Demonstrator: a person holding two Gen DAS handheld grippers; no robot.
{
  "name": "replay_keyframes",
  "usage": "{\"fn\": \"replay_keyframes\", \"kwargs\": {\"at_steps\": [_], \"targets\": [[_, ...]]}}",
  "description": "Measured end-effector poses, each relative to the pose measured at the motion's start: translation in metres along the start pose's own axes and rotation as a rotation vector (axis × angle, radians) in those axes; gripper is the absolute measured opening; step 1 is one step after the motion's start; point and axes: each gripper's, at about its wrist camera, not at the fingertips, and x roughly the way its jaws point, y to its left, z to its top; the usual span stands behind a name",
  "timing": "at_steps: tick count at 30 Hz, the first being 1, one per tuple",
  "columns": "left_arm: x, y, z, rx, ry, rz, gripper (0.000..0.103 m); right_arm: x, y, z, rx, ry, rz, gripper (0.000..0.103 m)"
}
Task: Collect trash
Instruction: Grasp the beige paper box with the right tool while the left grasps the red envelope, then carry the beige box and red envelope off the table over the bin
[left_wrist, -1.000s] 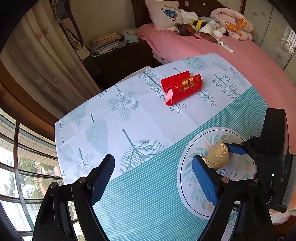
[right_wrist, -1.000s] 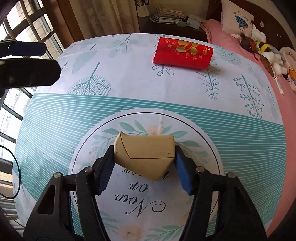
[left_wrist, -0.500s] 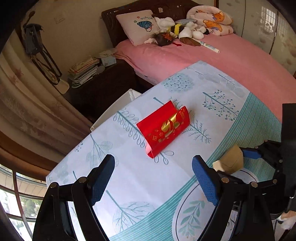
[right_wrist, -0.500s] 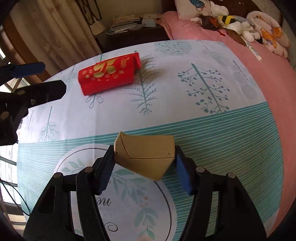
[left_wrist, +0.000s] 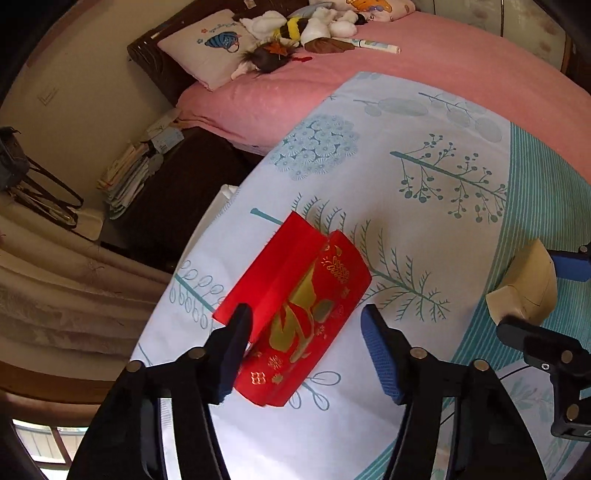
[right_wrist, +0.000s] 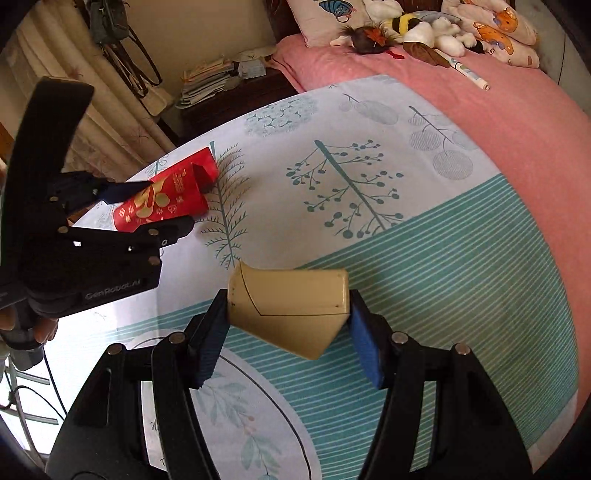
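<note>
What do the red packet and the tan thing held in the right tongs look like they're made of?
Red folded packet with gold print: probably glossy coated paper or thin card, given its sharp creases and metallic sheen. Tan crushed cup-shaped piece: likely matte paperboard, showing a seam line and flattened folds, though plastic can't be excluded.

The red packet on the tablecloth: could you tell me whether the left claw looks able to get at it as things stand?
Probably yes. The left claw is open with the red packet lying between its fingers, nothing covering it; the right claw holds the tan box off to the side.

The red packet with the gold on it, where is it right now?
The red packet lies on the tablecloth near its far-left edge, between the open left claw's fingers; in the right view it's at upper left.
</note>
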Motion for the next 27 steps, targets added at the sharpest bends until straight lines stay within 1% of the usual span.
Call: {"fn": "replay_keyframes", "kwargs": {"at_steps": [1,2,3,6,10,14,18,21,23,27], "targets": [[0.004,0.003,0.001,-0.025,0.014,-0.031,0.046,-0.002,-0.001,-0.002,0.008,0.0,0.004,0.058],[0.004,0.006,0.002,-0.053,0.01,-0.061,0.038,-0.003,-0.001,-0.004,0.014,-0.001,0.005,0.058],[0.005,0.008,0.003,-0.076,0.022,-0.081,0.027,-0.005,-0.002,-0.007,0.02,-0.001,0.008,0.058],[0.0,0.014,-0.001,-0.13,0.023,-0.108,0.015,-0.011,-0.003,-0.015,0.033,0.001,0.017,0.058],[-0.02,0.015,-0.02,-0.216,0.025,-0.125,0.013,-0.023,-0.006,-0.032,0.05,0.012,0.025,0.058],[-0.049,0.006,-0.056,-0.305,0.03,-0.151,0.013,-0.039,-0.006,-0.054,0.045,0.028,0.032,0.058],[-0.086,-0.019,-0.096,-0.342,0.028,-0.135,0.013,-0.065,-0.01,-0.078,0.051,0.039,0.053,0.058],[-0.122,-0.04,-0.125,-0.382,0.011,-0.16,0.013,-0.091,-0.013,-0.098,0.038,0.042,0.072,0.058],[-0.147,-0.055,-0.139,-0.405,-0.002,-0.136,0.013,-0.111,-0.016,-0.113,0.025,0.043,0.093,0.058],[-0.195,-0.09,-0.169,-0.485,-0.015,-0.118,0.013,-0.154,-0.024,-0.145,-0.029,0.035,0.142,0.058]]}}
